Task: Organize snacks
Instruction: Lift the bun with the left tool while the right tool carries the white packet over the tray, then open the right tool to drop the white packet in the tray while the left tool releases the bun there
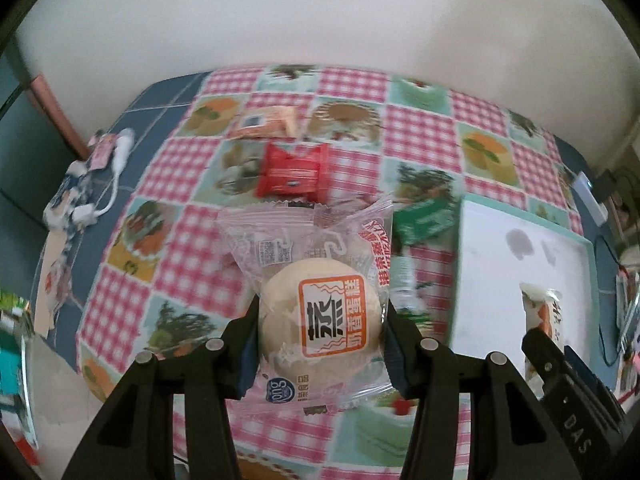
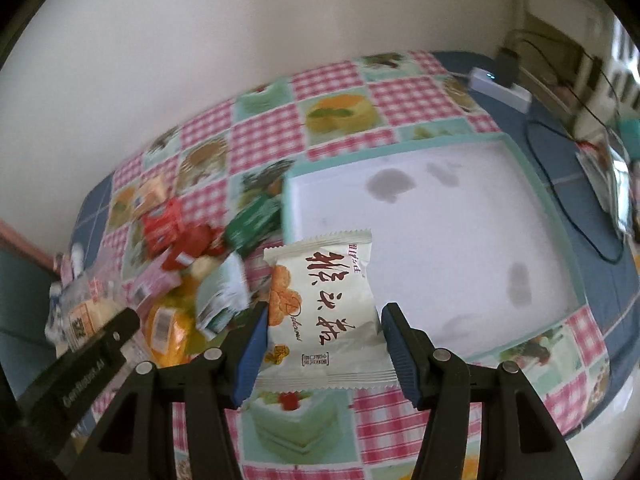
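Observation:
My left gripper (image 1: 322, 332) is shut on a round pale cake in a clear wrapper with an orange label (image 1: 320, 316), held above the checked tablecloth. Beyond it lie a red packet (image 1: 294, 174), an orange packet (image 1: 268, 122) and a green packet (image 1: 424, 216). My right gripper (image 2: 324, 344) is shut on a white packet with red characters (image 2: 324, 300), held over the near-left corner of the white tray with a teal rim (image 2: 400, 147). The same tray (image 1: 492, 292) shows at the right of the left wrist view, with the white packet (image 1: 542, 312) over it.
A pile of mixed snack packets (image 2: 172, 280) lies left of the tray. A white power strip (image 2: 500, 84) and black cables (image 2: 560, 200) sit beyond the tray's right side. A white cable and a small patterned item (image 1: 100, 168) lie at the table's left edge. A wall stands behind.

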Demonstrator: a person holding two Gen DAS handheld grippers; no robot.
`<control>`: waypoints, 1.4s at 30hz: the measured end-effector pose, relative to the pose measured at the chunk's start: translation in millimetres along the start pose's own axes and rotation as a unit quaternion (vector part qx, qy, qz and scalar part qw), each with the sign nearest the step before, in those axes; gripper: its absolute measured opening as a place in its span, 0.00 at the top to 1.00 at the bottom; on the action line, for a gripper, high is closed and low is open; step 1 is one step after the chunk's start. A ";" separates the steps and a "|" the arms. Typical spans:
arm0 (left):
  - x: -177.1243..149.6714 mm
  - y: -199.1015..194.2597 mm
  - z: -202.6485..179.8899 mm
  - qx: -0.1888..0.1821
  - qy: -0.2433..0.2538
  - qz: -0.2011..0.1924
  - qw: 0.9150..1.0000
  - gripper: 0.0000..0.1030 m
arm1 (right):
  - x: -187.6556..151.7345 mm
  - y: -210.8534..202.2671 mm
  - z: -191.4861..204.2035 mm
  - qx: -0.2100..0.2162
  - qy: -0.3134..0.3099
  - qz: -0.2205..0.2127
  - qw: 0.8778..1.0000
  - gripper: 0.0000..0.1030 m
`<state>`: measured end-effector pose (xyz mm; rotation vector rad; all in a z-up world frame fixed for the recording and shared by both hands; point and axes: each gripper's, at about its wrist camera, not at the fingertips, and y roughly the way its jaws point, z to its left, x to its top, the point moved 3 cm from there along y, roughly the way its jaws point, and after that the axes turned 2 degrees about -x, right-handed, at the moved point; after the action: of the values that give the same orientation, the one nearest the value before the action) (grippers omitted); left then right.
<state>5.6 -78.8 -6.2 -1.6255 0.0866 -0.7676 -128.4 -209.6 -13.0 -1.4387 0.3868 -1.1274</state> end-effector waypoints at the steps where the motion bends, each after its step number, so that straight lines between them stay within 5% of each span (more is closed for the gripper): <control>1: 0.4 0.9 -7.4 -0.001 0.006 0.002 1.000 0.48 | 2.2 0.8 -5.9 -0.002 0.008 0.001 1.000 0.42; 17: 1.8 40.8 -118.8 -0.031 0.094 0.048 0.994 0.48 | 37.2 19.8 -118.9 -0.065 0.154 0.018 0.986 0.42; 27: 18.7 69.5 -171.0 -0.065 0.120 0.049 0.989 0.48 | 63.3 41.7 -153.7 -0.102 0.181 0.010 0.978 0.42; 35: 30.3 70.5 -193.2 -0.086 0.140 0.028 0.986 0.46 | 74.9 53.2 -166.0 -0.127 0.188 0.007 0.974 0.42; 38: 30.9 69.1 -195.0 -0.090 0.142 0.029 0.985 0.33 | 75.4 56.4 -167.9 -0.133 0.188 0.010 0.973 0.42; 42: 32.3 69.3 -185.7 -0.085 0.128 0.037 0.988 0.32 | 74.5 57.6 -168.7 -0.139 0.185 0.016 0.973 0.42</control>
<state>-40.8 -268.1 -54.4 -1.6658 0.4025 -0.9288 -206.5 -378.6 -64.6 -1.4523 0.8549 -1.3569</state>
